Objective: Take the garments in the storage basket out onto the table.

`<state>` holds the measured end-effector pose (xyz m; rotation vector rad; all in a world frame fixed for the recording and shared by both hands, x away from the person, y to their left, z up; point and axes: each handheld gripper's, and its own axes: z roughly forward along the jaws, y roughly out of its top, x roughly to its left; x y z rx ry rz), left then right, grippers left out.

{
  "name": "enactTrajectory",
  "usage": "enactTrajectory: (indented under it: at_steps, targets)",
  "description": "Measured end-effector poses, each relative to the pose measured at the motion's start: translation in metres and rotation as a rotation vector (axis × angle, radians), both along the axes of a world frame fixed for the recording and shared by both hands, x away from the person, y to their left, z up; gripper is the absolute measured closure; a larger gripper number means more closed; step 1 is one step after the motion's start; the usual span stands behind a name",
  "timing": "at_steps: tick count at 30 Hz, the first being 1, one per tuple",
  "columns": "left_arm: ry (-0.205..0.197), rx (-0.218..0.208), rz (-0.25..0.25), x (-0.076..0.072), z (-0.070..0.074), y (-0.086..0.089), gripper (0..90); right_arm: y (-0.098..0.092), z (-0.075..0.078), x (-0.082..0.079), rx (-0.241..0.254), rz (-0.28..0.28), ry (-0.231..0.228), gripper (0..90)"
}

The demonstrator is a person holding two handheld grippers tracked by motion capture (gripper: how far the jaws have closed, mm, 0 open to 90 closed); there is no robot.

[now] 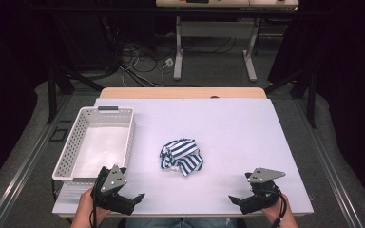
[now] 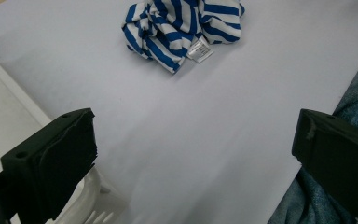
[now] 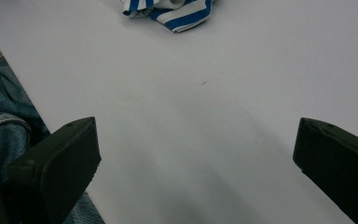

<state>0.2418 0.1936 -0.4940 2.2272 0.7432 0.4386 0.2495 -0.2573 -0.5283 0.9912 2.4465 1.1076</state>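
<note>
Claws both wide open, empty: left claw, right claw; cloth ahead between them. Reach in, pinch opposite edges.

White-topped table with a crumpled blue-and-white striped cloth (mid-table) and a white perforated basket at left.

Setting: lab or recording studio. Evidence: black curtains all round, loose floor cables, height-adjustable desk, white-covered work table.
</note>
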Motion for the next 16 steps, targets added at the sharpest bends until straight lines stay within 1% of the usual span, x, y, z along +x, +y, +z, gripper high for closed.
enactTrajectory:
  at_steps: [1,2,5,6,7,10,11,13,14,16]
  targets:
    - [-0.007,-0.008,0.002,-0.0003,-0.0007,0.001,0.0,-0.0001,0.0,0.0005,-0.003,0.005,-0.002,0.1]
    - [0.0,-0.009,0.008,-0.0012,-0.0006,0.002,0.0,-0.0003,-0.0001,0.0006,-0.003,0.006,-0.002,0.2]
    - [-0.005,-0.006,0.015,-0.0023,-0.0017,0.0049,0.0,0.0,-0.0006,0.0006,0.003,0.001,-0.003,0.2]
    - [0.004,-0.009,0.022,-0.0032,-0.0028,0.0056,0.0,-0.0001,-0.0005,0.0007,-0.001,0.001,0.0,0.1]
    - [0.001,-0.012,0.025,-0.0039,-0.0033,0.0061,0.0,0.0003,-0.0015,0.0014,0.007,0.004,-0.006,0.2]
    - [-0.006,-0.013,0.03,-0.0064,-0.0036,0.0079,0.0,0.0004,-0.0012,0.0013,0.001,0.006,0.001,0.1]
    - [-0.008,-0.021,0.033,-0.0076,-0.0039,0.0082,0.0,0.0004,-0.0012,0.0012,0.001,0.004,0.001,0.2]
    - [-0.012,-0.014,0.032,-0.0083,-0.0042,0.0083,0.0,0.0001,-0.0007,0.001,-0.004,0.003,0.005,0.2]
    - [-0.014,-0.016,0.032,-0.0085,-0.0043,0.0078,0.0,0.0002,-0.0014,0.0015,0.003,0.005,-0.002,0.2]
    - [-0.022,-0.014,0.028,-0.0087,-0.0031,0.0063,0.0,-0.0003,-0.0009,0.0016,-0.003,0.006,0.007,0.2]
